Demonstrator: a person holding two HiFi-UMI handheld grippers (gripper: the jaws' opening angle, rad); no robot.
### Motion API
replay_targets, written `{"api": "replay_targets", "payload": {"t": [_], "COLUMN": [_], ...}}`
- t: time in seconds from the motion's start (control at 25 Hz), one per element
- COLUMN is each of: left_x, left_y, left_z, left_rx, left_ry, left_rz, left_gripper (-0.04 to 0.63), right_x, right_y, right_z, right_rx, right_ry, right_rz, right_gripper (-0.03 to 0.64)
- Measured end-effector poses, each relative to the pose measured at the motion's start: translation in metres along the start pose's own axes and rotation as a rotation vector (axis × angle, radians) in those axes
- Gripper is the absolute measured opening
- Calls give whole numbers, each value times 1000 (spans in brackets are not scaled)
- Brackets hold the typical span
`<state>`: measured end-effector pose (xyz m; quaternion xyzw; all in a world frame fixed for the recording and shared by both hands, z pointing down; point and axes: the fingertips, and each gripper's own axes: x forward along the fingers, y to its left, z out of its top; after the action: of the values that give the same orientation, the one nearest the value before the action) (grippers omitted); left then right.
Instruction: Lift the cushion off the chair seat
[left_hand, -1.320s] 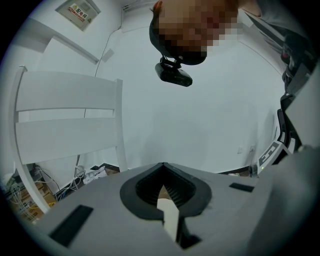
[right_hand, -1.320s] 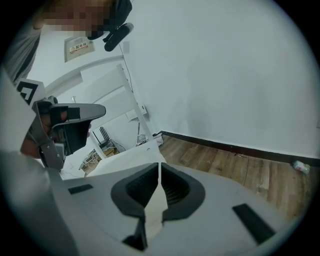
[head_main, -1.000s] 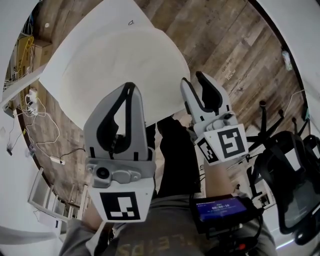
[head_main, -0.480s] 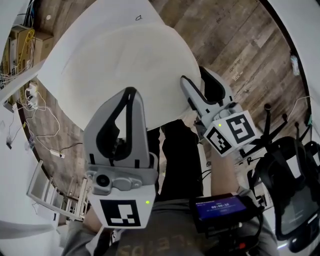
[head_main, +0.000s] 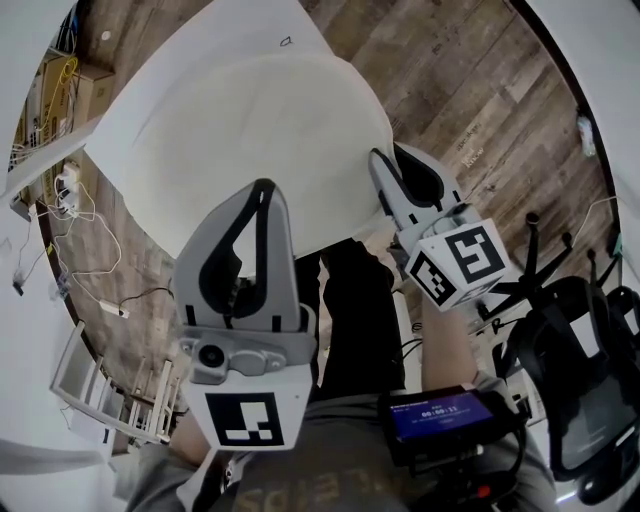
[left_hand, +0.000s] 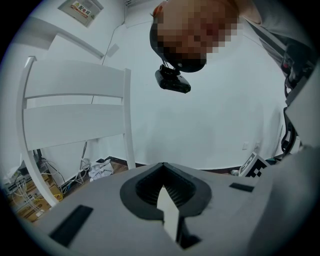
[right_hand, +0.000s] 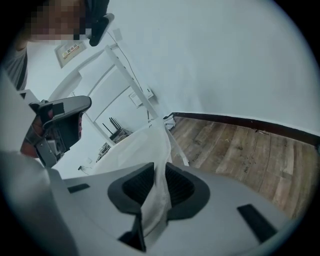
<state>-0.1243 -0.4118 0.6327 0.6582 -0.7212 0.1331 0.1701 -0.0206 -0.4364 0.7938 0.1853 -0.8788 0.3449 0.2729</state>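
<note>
A white cushion (head_main: 260, 110) lies on the white chair seat (head_main: 118, 150) below me. My left gripper (head_main: 262, 188) is at the cushion's near edge. In the left gripper view a thin white strip of the cushion (left_hand: 169, 212) is pinched in the left gripper (left_hand: 164, 184). My right gripper (head_main: 392, 158) is at the cushion's right edge. Its jaws have just been closing, and a fold of cushion fabric (right_hand: 137, 147) now runs through the right gripper (right_hand: 159, 175), pressed between the pads.
The chair's white slatted back (left_hand: 75, 100) stands beyond the left gripper. A black office chair (head_main: 580, 380) is at the right on the wood floor (head_main: 480, 90). Cables (head_main: 60, 200) and a white rack (head_main: 100, 400) lie at the left. My dark trouser legs (head_main: 355, 310) stand close to the seat.
The right gripper has moved down to the cushion's right edge and its jaws have closed on the fabric. The left gripper has stayed where it was.
</note>
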Motion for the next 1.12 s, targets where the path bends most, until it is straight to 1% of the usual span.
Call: {"api": "replay_targets", "payload": {"t": [0.24, 0.44, 0.68, 0.88, 1.12], "left_x": [-13, -26, -47, -70, -105], "left_y": [-3, -7, -5, 7, 2], "left_z": [12, 36, 76, 115, 169], "left_rx": [2, 9, 18, 14, 14], "left_ry": [-10, -39, -86, -129, -195], "left_rz": [9, 22, 52, 106, 117], "left_gripper": [6, 6, 6, 6, 6], "right_x": [-10, -26, -51, -81, -128], "right_y": [21, 44, 86, 126, 173], "right_z": [15, 38, 73, 111, 156], "right_rx": [-28, -89, -172, -248, -331], "right_ry": [-16, -54, -92, -130, -188], "right_rz": [4, 21, 69, 112, 120], "right_gripper": [43, 29, 26, 26, 25]}}
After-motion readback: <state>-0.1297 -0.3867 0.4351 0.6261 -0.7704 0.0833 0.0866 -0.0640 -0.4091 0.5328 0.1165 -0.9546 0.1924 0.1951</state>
